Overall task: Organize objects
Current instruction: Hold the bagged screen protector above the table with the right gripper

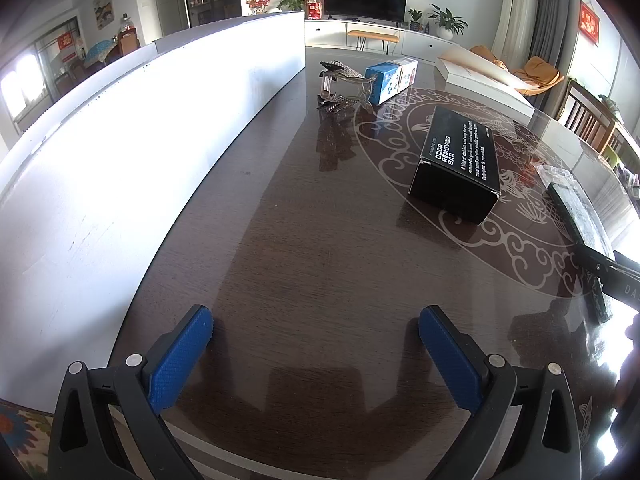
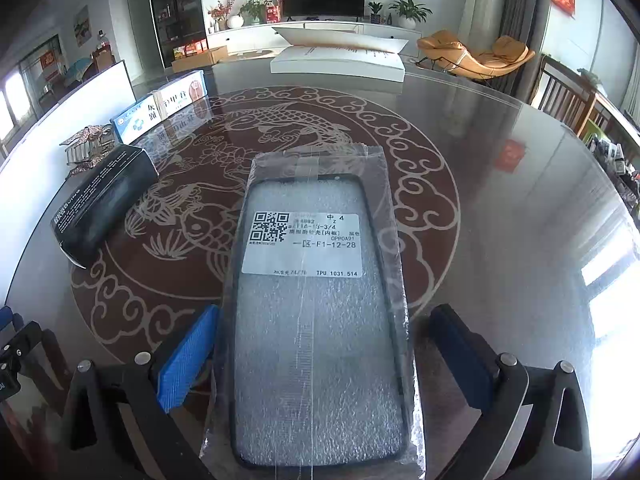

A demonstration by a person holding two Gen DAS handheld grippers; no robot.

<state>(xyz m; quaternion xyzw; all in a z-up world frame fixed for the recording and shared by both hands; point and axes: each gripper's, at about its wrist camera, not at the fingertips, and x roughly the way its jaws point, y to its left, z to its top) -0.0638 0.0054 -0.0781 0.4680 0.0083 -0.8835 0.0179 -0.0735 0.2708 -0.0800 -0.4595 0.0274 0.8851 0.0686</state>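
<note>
**Right now: phone case between open right jaws, not gripped**

Your right gripper (image 2: 320,352) sits at full spread around the bagged phone case (image 2: 320,320), which lies flat on the glass tabletop (image 2: 500,200), label up, long axis running away from you. Left pad close beside the bag's edge, right pad clear of it, so nothing is held. Reads as either just set down or about to be picked up; can't tell which from this alone. If picking up, you need to close on the long edges; the bag is slick and thin, so it may slide or buckle.

Your left gripper (image 1: 316,356) hovers wide over bare wood-grain table, holding nothing.

View differences: the right wrist shows the case label and QR code; the left wrist catches only the case's edge at far right. Left wrist shows the white board (image 1: 120,160) along the left side and the "ODOR REMOVING BAR" box (image 1: 460,160) lettering. Both show the blue medicine box (image 1: 386,82) and the sparkly hair clip (image 1: 340,84), far left.
</note>
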